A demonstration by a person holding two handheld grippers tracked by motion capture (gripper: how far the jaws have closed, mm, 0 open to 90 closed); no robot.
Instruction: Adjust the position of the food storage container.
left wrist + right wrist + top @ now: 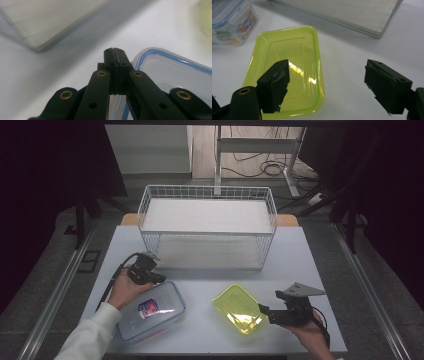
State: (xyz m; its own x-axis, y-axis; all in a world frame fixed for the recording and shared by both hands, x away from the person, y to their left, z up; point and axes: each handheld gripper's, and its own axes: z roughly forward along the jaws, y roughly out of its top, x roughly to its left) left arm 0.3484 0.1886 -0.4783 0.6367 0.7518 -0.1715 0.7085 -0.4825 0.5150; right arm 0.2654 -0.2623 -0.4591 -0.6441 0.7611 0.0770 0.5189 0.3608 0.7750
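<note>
A clear lidded container with a blue rim (151, 310) and a printed label lies at the front left of the table. My left gripper (159, 278) hovers just beyond its far edge. In the left gripper view the gripper (115, 51) has its jaws pressed together with nothing between them, and the container's blue rim (175, 72) sits to their right. A yellow-green open container (239, 308) lies at the front centre. My right gripper (265, 314) is at its right edge. In the right gripper view it (327, 66) stands wide open, its left jaw over the yellow-green container (294, 62).
A white wire basket (207, 234) with a white board inside stands at the back middle of the grey table (295, 260). The board's edge (352, 12) lies beyond the right gripper. Dark floor and cables lie past the table.
</note>
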